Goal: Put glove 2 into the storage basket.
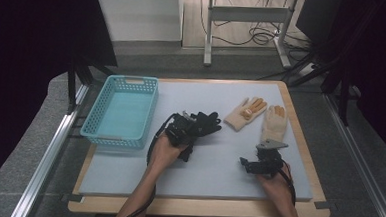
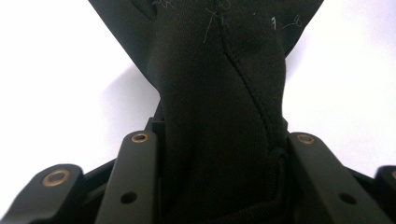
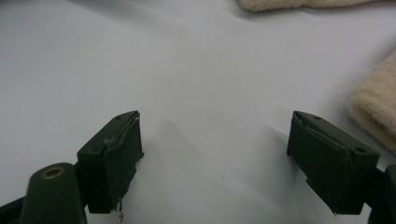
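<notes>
Left gripper (image 1: 194, 124) has its jaws clamped on the black glove (image 2: 219, 116), fabric bunched between them, probably for a move to the blue basket (image 1: 96, 117) beside it. Right gripper (image 3: 215, 161) idles, jaws wide and empty above the tabletop (image 3: 187, 70). Two cream gloves (image 1: 248, 113) lie beyond its jaws, off that route.

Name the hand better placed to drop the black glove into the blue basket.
Left. The left gripper is shut on the black glove beside the blue basket; the right gripper sits open farther away, near the beige gloves.
</notes>
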